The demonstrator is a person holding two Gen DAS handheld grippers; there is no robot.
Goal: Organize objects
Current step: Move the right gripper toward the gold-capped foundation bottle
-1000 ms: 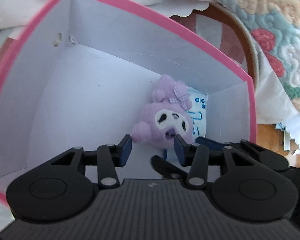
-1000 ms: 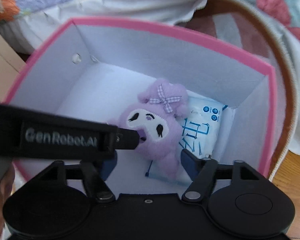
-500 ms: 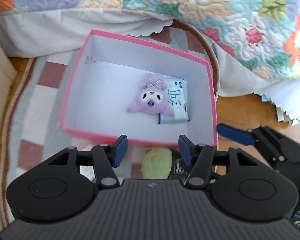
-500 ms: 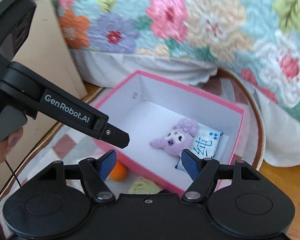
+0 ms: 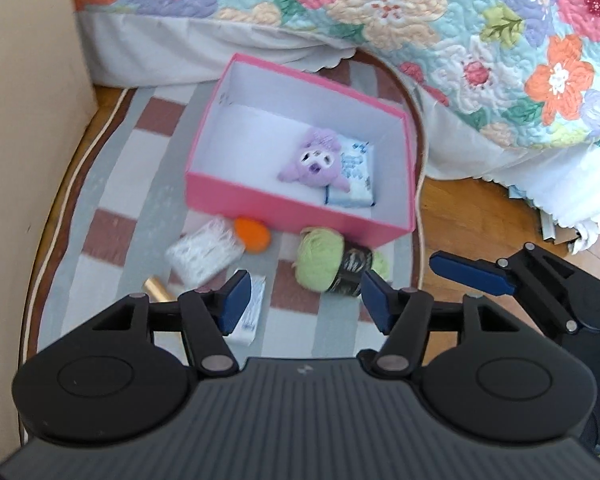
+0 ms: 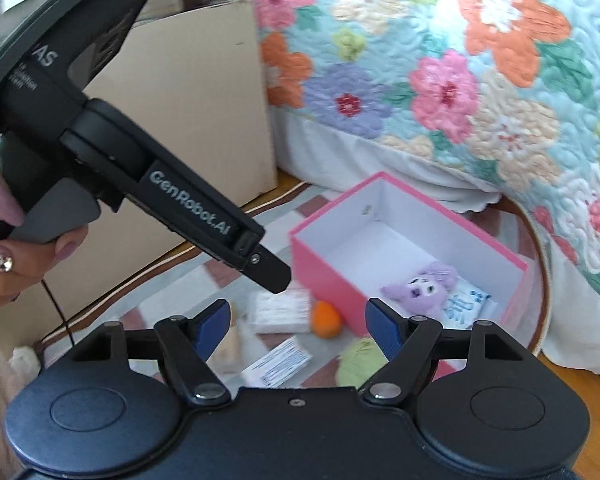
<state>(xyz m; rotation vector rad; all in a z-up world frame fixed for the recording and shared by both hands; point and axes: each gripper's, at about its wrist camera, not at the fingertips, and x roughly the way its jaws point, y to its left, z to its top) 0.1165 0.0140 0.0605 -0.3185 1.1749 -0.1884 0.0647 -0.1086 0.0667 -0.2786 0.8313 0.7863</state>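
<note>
A pink box (image 5: 260,204) with a white inside stands on the checked rug; it holds a purple plush toy (image 5: 314,160) and a blue-and-white tissue pack (image 5: 354,176). The box also shows in the right wrist view (image 6: 324,268). In front of it lie an orange ball (image 5: 253,233), a white lace pouch (image 5: 204,254), green yarn (image 5: 324,262), a white carton (image 5: 248,312) and a gold tube (image 5: 156,288). My left gripper (image 5: 304,300) is open and empty, held above these. My right gripper (image 6: 298,324) is open and empty.
A bed with a floral quilt (image 5: 420,20) runs along the back and right. A cardboard box (image 6: 204,100) stands at the left. The rug's edge (image 5: 56,208) borders wooden floor (image 5: 472,220). The left gripper's body (image 6: 140,184) crosses the right wrist view.
Both grippers have pulled back up and away from inside the pink box, leaving the plush toy in it. The loose objects in front of the box have come into view.
</note>
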